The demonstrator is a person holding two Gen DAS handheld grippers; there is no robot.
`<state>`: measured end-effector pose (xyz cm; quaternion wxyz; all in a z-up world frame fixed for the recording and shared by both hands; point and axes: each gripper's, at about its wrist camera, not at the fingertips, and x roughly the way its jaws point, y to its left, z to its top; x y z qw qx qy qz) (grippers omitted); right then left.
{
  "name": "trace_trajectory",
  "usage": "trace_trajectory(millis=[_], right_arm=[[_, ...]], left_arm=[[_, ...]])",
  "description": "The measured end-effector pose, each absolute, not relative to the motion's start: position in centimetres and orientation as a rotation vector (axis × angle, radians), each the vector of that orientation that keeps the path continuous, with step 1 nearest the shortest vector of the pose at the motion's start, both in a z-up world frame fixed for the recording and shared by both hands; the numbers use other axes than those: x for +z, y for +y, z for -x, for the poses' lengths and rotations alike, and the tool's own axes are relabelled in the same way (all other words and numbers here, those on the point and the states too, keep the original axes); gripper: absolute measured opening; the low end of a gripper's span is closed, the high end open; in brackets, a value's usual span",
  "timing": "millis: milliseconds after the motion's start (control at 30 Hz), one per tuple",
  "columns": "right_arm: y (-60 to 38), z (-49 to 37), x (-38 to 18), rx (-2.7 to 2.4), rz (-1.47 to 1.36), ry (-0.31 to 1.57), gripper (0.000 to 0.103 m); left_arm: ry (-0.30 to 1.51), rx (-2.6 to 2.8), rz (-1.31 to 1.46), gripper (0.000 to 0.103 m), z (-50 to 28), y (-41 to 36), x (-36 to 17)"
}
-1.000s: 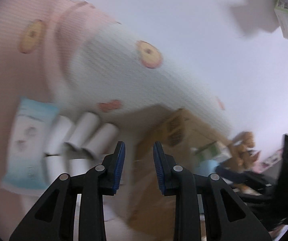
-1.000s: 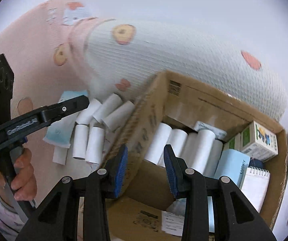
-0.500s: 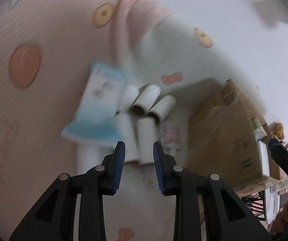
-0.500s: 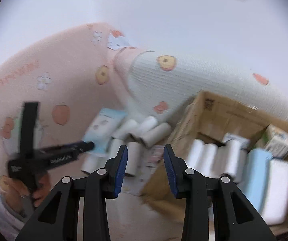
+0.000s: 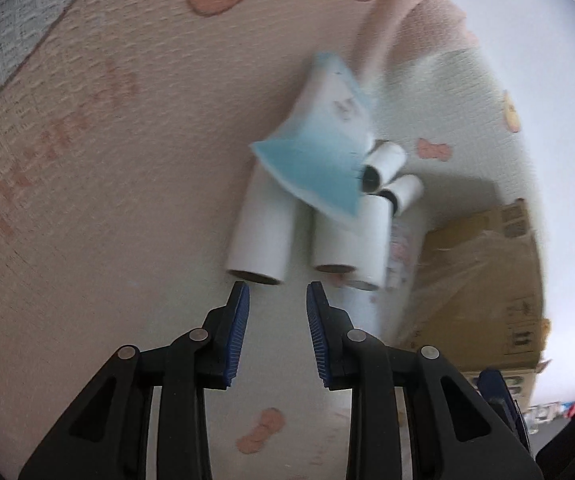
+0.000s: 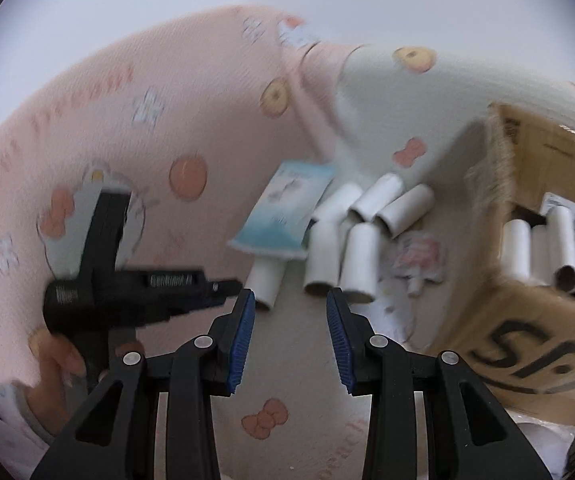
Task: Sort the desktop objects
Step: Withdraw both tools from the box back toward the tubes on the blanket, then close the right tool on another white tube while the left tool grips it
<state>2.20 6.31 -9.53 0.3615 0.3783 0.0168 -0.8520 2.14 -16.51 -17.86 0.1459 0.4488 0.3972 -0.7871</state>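
White cardboard tubes point(image 5: 261, 236) lie in a loose heap on the pink-and-cream printed cloth point(image 5: 87, 160), partly under a pale blue tissue pack point(image 5: 319, 152), with the open end of the nearest tube just ahead of the left tool point(image 5: 278, 292). That tool's blue-padded jaws stand apart, having just eased a little wider, and hold nothing. The right tool point(image 6: 290, 300), its jaws also parted and empty, points at the same heap from close by, beside a cardboard box point(image 6: 507, 320) that already holds more tubes.
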Motion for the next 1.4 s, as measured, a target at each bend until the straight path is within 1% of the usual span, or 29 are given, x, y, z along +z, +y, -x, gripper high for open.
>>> trace_trajectory(millis=[133, 367, 533, 733, 833, 900, 967, 1100, 1200, 1333, 1400], right_arm=[[3.7, -2.3, -11.9, -2.141, -0.971, 0.159, 0.033], [0.8, -0.8, -15.6, -2.062, -1.040, 0.100, 0.033], [-1.2, 1.2, -17.8, -2.025, -1.120, 0.082, 0.033], [-2.3, 3.6, -19.0, -1.998, -1.158, 0.023, 0.033], [-2.5, 4.1, -19.5, -1.970, -1.147, -0.022, 0.033], [-2.4, 4.2, -19.7, -1.980, -1.122, -0.054, 0.033], [-2.3, 4.1, -19.9, -1.974, -1.107, -0.072, 0.033], [-2.4, 3.9, -20.5, -1.985, -1.099, -0.074, 0.033], [-1.9, 4.5, -21.3, -1.980, -1.134, -0.133, 0.033], [-1.0, 5.1, -22.0, -1.991, -1.169, -0.206, 0.034], [-0.6, 5.1, -22.0, -1.993, -1.169, -0.221, 0.033]], left_arm=[[1.078, -2.256, -1.349, 0.035, -1.7, -16.8, -18.9], [1.091, -2.244, -1.431, 0.038, -0.9, -17.1, -20.5], [1.214, -2.206, -1.418, 0.047, -0.9, -18.1, -21.4], [1.420, -2.141, -1.327, 0.051, -0.7, -20.2, -22.1], [1.444, -2.144, -1.274, 0.051, -0.6, -20.8, -22.3], [1.417, -2.149, -1.250, 0.051, -0.1, -21.1, -22.4], [1.390, -2.153, -1.250, 0.051, 0.3, -21.2, -22.4], [1.403, -2.190, -1.257, 0.051, 1.1, -21.3, -22.3], [1.392, -2.158, -1.259, 0.050, 1.7, -21.2, -22.6], [1.489, -2.132, -1.269, 0.049, 2.2, -21.2, -23.4], [1.509, -2.129, -1.274, 0.049, 2.4, -21.1, -23.5]])
